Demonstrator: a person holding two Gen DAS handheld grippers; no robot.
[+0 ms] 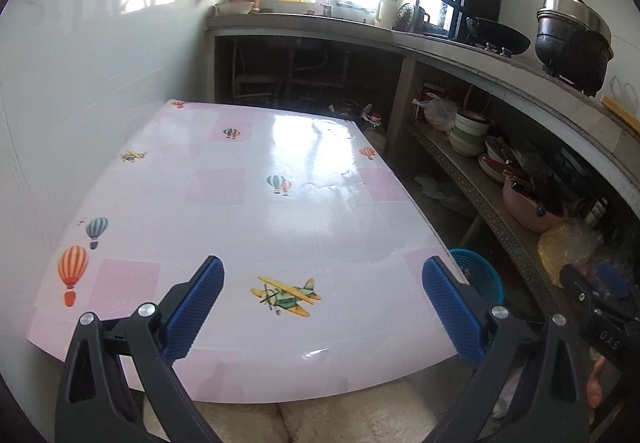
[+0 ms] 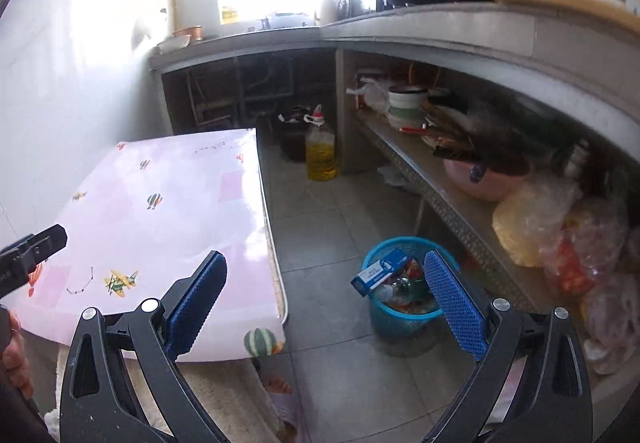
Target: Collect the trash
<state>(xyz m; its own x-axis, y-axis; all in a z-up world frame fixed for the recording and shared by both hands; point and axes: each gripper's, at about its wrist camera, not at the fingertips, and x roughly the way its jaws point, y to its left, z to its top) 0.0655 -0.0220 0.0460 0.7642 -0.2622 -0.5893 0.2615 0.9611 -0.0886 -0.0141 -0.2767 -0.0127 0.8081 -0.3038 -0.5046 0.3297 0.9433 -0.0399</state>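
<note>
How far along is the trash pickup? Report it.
Looks nearly done: the blue bin on the floor holds a blue-white box and wrappers. In hand: nothing; the left gripper and right gripper are both open. Left: no trash shows on the table.

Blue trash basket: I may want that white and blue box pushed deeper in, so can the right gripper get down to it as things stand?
Probably yes. The right gripper is open and empty, the blue trash basket stands on bare floor beside the table, and the box sticks out over its rim with nothing above it.
</note>
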